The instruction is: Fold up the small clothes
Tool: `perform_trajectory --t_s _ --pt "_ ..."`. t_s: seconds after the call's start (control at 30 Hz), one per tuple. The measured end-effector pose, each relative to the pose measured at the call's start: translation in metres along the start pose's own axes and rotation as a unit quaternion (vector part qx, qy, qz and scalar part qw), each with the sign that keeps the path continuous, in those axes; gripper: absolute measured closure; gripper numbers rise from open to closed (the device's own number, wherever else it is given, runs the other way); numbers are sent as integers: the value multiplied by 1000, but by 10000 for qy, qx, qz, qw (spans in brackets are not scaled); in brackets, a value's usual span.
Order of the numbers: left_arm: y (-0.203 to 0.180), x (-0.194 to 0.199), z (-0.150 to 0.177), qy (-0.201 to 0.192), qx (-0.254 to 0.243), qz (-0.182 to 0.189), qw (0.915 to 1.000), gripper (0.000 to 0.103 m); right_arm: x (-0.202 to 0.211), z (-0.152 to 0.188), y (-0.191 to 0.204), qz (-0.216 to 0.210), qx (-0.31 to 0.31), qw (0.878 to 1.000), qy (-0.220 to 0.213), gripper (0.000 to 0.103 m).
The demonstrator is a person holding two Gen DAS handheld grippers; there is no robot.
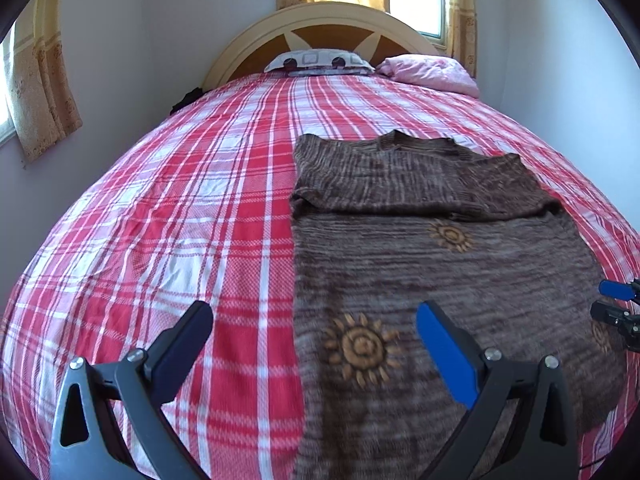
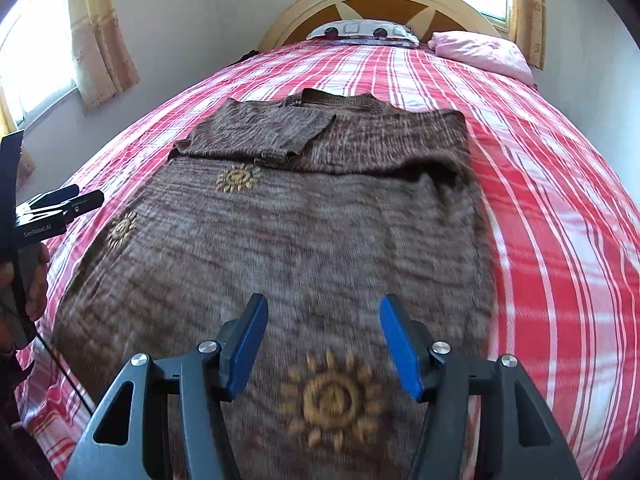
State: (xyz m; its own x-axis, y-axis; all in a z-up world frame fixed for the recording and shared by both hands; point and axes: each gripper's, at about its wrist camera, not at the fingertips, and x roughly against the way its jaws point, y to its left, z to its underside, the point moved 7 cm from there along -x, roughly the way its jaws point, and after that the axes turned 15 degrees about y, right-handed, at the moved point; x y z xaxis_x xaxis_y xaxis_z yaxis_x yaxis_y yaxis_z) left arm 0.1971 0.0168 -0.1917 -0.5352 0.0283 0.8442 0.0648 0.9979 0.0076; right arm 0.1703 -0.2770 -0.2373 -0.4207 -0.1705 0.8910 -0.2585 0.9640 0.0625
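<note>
Sweater: the brown knitted sweater [image 2: 304, 232] lies flat on my bed's red-and-white plaid sheet [image 1: 180, 216], collar toward the headboard [image 1: 320, 16], both sleeves folded in across the chest.
Sun motifs: tan suns [image 2: 330, 398] dot the knit; the nearest ones are smeared by blur.
Left gripper [image 1: 314, 344]: my jaws stand wide with nothing between them, one finger over bare sheet, the blue-padded one over the sweater's left edge near the hem.
Right gripper [image 2: 324, 340]: jaws fairly wide, holding nothing, over the sweater's lower middle just above a sun.
Contact: I cannot tell whether either set of jaws touches the fabric.
Cut off: the hem runs out of view beneath both grippers; in the left wrist view my right gripper shows only as a sliver at the frame edge.
Far end: a patterned pillow [image 1: 318, 62] and a pink pillow [image 1: 432, 72] sit against the headboard, well apart from the sweater.
</note>
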Motion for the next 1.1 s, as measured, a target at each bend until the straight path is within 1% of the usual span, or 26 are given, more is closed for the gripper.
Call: perform_trajectory --t_s 0.17,0.27,0.47,0.6,0.77,0.9,0.97,1.1 --pt "-6 10 15 -28 -103 -44 9999 0 8 22 -2 -25 -73 10000 1 43" --pt "-8 12 27 58 -74 47 9999 0 13 34 -3 -17 -103 9999 -30 43" --pt "-9 12 61 297 -148 -29 9994 0 20 57 -10 21 -233 9997 -16 43" --pt "-7 16 90 438 -319 -141 9984 0 22 83 -19 70 -331 9994 83 43" --pt "4 17 113 524 -166 -116 9984 0 27 107 -33 133 -546 9983 142 43" --pt "6 15 127 608 -13 40 9981 1 30 126 -44 45 -804 9966 190 43" --pt "2 14 131 658 -36 151 9977 5 29 133 -46 57 -844 9961 237 43" --pt "-1 14 138 683 -9 379 9969 9 29 147 -50 -22 -917 9955 253 43"
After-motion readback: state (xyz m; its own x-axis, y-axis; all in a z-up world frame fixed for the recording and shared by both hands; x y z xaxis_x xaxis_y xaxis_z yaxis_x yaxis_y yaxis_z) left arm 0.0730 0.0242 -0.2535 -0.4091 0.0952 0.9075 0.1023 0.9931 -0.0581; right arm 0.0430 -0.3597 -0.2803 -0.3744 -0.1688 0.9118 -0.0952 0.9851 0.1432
